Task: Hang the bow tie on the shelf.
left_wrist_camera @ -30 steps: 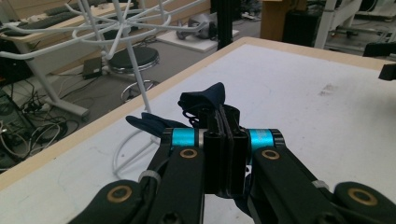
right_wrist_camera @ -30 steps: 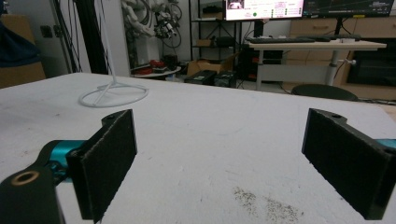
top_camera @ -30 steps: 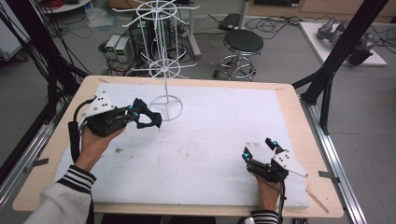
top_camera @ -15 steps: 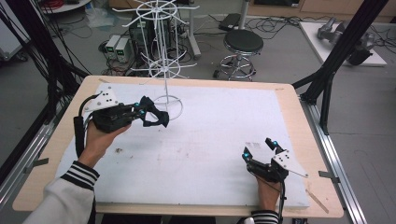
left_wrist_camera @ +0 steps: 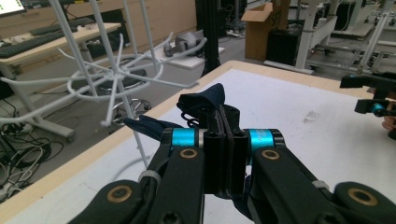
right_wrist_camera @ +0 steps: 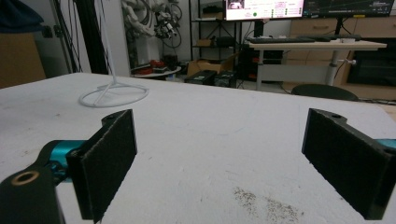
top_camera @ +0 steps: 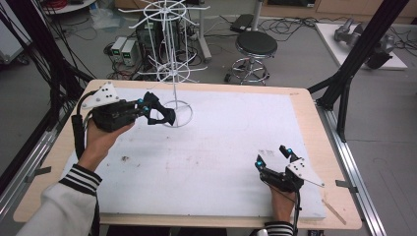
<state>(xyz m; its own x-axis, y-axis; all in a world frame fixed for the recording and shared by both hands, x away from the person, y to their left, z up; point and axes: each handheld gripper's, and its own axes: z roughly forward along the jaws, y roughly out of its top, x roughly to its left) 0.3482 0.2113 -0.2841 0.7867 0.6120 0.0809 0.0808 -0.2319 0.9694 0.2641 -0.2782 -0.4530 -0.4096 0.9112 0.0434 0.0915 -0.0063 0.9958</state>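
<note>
Left gripper (top_camera: 156,112) clamps dark cloth (left_wrist_camera: 205,105) beside white rack (top_camera: 173,73).

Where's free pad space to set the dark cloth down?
Bare white pad runs from the rack's ring base to the open right gripper; the far right corner is bare too. Crowded: the far left, where the left gripper holds the dark cloth beside the wire rack.

A white foam mat (top_camera: 221,147) lies on the wooden table (top_camera: 314,105). A wire rack (top_camera: 173,73) stands on the mat's far left part. The left gripper (top_camera: 164,114) is just beside the rack's base, pinching a small cloth (left_wrist_camera: 203,100). The right gripper (top_camera: 273,156) rests on the mat's near right corner. A stool (top_camera: 255,46) stands behind the table.
</note>
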